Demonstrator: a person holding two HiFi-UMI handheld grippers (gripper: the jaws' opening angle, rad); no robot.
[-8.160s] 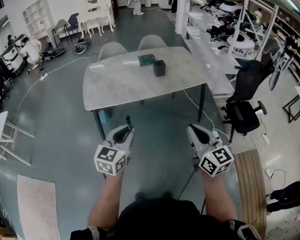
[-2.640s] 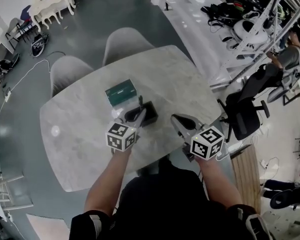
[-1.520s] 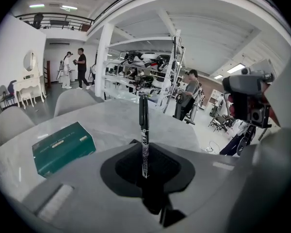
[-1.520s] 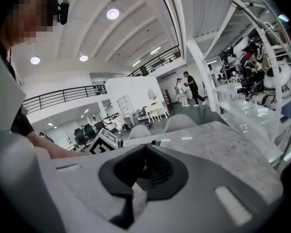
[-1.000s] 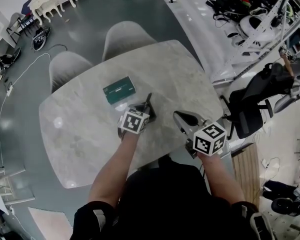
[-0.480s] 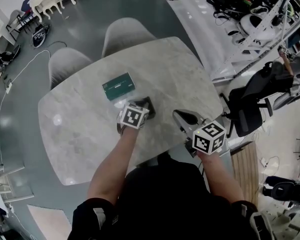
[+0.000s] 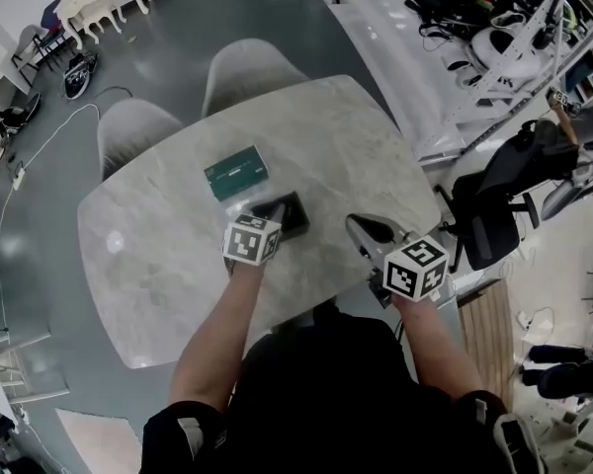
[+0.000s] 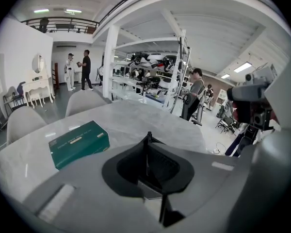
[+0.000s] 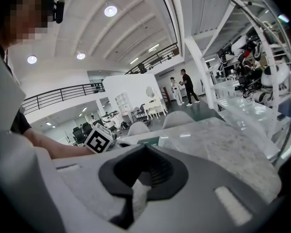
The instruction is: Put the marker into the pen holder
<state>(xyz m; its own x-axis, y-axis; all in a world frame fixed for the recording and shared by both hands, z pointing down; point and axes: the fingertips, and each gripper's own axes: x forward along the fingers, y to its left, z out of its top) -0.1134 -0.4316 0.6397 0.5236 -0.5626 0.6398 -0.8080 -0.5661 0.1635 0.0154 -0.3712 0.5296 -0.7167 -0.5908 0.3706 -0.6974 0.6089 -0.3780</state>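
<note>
Marker (image 8: 147, 139) sits clamped upright in the closed left gripper (image 7: 271, 215), right over the dark pen holder (image 7: 295, 219) on the bench (image 7: 148, 265), seemingly so it can drop straight in. Right gripper (image 7: 362, 228) hangs alongside, jaws together and empty, clear of the drop.

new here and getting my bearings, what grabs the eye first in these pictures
The left tongs, shut on a thin dark marker, hang right over the black pen holder on the marble table. A green box lies just beyond it, and the right tongs are shut and empty near the table's edge.
</note>
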